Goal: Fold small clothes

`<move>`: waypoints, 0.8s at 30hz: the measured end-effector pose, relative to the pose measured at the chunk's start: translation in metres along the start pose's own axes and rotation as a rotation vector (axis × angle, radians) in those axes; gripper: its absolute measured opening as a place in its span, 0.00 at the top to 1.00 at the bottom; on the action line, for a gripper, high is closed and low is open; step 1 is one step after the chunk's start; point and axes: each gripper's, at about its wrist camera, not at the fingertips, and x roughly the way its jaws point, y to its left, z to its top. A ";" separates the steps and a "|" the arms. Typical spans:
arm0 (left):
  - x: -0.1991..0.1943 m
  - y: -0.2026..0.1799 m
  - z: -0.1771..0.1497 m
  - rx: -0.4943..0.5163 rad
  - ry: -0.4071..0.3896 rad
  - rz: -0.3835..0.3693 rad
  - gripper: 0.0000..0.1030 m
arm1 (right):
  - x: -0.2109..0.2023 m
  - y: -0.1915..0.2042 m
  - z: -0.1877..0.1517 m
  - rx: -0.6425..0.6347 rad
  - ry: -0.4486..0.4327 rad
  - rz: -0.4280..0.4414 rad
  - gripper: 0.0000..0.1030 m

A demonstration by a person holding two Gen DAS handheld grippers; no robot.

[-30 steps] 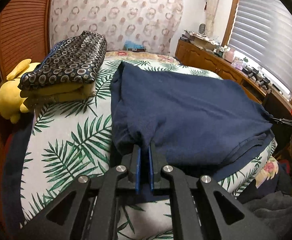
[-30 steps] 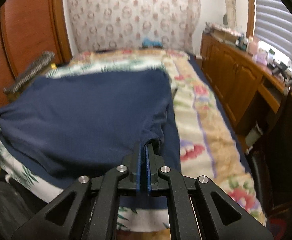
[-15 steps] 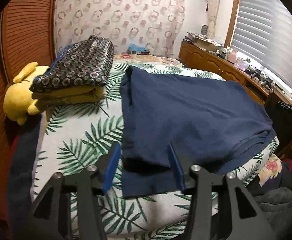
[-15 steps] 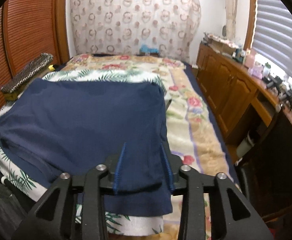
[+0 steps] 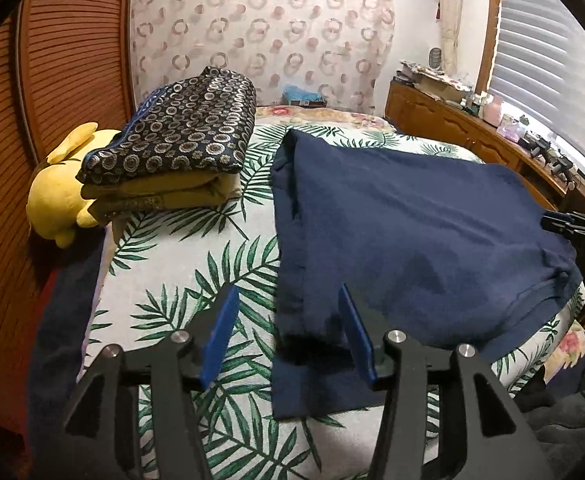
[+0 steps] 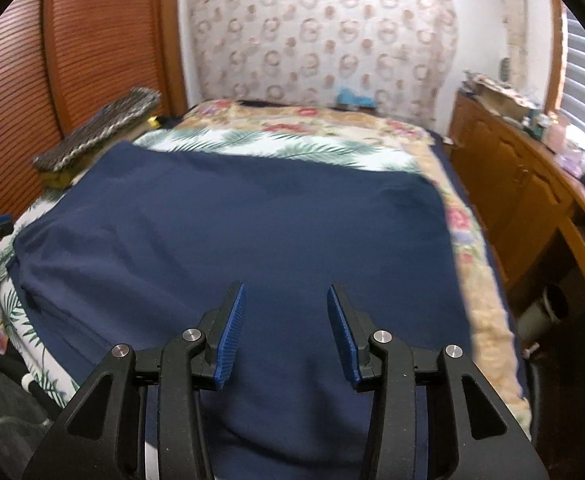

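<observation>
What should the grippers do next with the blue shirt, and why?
Probably grab the shirt at its side edges for another fold. Both the left gripper and right gripper are open and empty, and the shirt lies flat but wide.

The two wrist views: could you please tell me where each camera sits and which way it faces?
Left wrist: on the left gripper, open at the navy garment's left edge, facing the patterned curtain; the right gripper's tip shows at the right edge.
Right wrist: on the right gripper, open above the garment's middle, facing the same way.
Shared: garment, folded pile, curtain, wooden dresser.
</observation>
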 end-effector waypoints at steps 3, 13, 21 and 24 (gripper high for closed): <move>0.005 -0.002 -0.001 0.004 0.007 -0.001 0.51 | 0.014 0.018 0.005 -0.023 0.012 0.026 0.59; 0.015 -0.001 -0.006 -0.006 0.033 -0.005 0.51 | 0.041 0.048 0.002 -0.090 0.066 0.073 0.59; 0.021 0.002 -0.010 -0.017 0.052 -0.005 0.51 | 0.047 0.047 -0.005 -0.088 0.087 0.084 0.56; 0.024 0.003 -0.012 -0.020 0.059 -0.007 0.51 | 0.049 0.044 -0.005 -0.083 0.091 0.089 0.52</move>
